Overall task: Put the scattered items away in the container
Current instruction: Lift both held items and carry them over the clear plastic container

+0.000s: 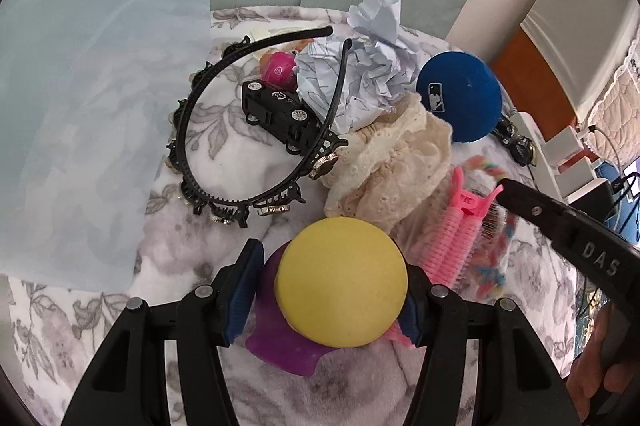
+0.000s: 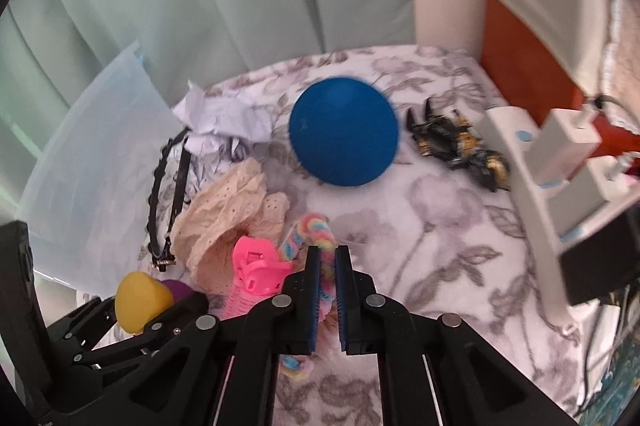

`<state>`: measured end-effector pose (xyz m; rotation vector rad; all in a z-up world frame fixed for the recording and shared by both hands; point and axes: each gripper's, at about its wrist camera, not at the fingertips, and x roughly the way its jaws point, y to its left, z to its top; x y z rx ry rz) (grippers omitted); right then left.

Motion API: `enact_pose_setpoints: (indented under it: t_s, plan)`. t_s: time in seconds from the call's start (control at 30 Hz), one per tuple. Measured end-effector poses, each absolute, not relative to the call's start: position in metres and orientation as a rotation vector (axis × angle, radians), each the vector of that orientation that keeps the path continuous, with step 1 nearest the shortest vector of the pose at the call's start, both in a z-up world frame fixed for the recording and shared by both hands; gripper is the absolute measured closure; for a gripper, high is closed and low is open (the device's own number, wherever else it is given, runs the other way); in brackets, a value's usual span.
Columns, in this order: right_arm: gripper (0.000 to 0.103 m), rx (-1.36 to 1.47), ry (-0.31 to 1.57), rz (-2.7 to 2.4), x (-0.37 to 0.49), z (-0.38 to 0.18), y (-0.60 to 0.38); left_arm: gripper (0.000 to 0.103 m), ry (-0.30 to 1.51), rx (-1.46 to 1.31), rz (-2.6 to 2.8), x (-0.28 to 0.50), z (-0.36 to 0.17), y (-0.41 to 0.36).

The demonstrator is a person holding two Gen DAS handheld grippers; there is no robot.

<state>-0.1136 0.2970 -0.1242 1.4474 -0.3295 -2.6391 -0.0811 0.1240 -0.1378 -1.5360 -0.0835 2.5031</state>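
We saw the left gripper [image 1: 326, 290] with its jaws clenched on a yellow ball [image 1: 342, 282], which sat between the blue pads just above a purple object [image 1: 280, 342]. The right gripper [image 2: 328, 290] had its jaws shut on a rainbow-coloured braided cord [image 2: 316, 226], which ran between the pads and out in front of them. The translucent container [image 1: 92, 114] stood at the left side of the flowered cloth [image 2: 440, 226], well apart from the ball. Between them lay a black headband [image 1: 224, 130], and inside its curve a black toy car [image 1: 280, 110], touching crumpled paper [image 1: 360, 66]. A cream lace fabric [image 1: 388, 166] lay near the yellow ball, with a pink hair roller [image 1: 452, 234] just beside it. A blue ball [image 2: 344, 132] rested further back, near a black and gold toy [image 2: 460, 146].
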Motion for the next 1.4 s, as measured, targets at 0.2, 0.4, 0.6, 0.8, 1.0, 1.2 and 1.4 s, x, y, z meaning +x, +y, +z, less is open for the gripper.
enact_pose_setpoints:
  t_s: [0.2, 0.4, 0.6, 0.8, 1.0, 1.2, 1.4]
  plan:
    - [0.095, 1.386, -0.381, -2.719, -0.1, -0.098, 0.316, 0.042, -0.078, -1.474, 2.526, -0.068, -0.118, 0.126]
    - [0.095, 1.311, -0.398, -2.77, -0.084, -0.072, 0.321, 0.042, -0.08, -1.405, 2.555, -0.059, -0.095, 0.125]
    - [0.095, 1.233, -0.403, -2.806, -0.07, -0.046, 0.321, 0.042, -0.092, -1.315, 2.589, -0.05, -0.068, 0.122]
    - [0.095, 1.124, -0.451, -2.849, -0.067, -0.009, 0.323, 0.042, -0.084, -1.22, 2.628, -0.054, -0.034, 0.122]
    - [0.095, 0.941, -0.455, -2.924, -0.066, 0.052, 0.323, 0.042, -0.146, -1.093, 2.671, -0.067, 0.015, 0.115]
    - [0.095, 0.784, -0.463, -2.947, -0.067, 0.101, 0.307, 0.042, -0.208, -0.952, 2.721, -0.076, 0.072, 0.101]
    - [0.095, 0.703, -0.469, -2.922, -0.061, 0.123, 0.28, 0.042, -0.309, -0.836, 2.794, -0.063, 0.104, 0.075]
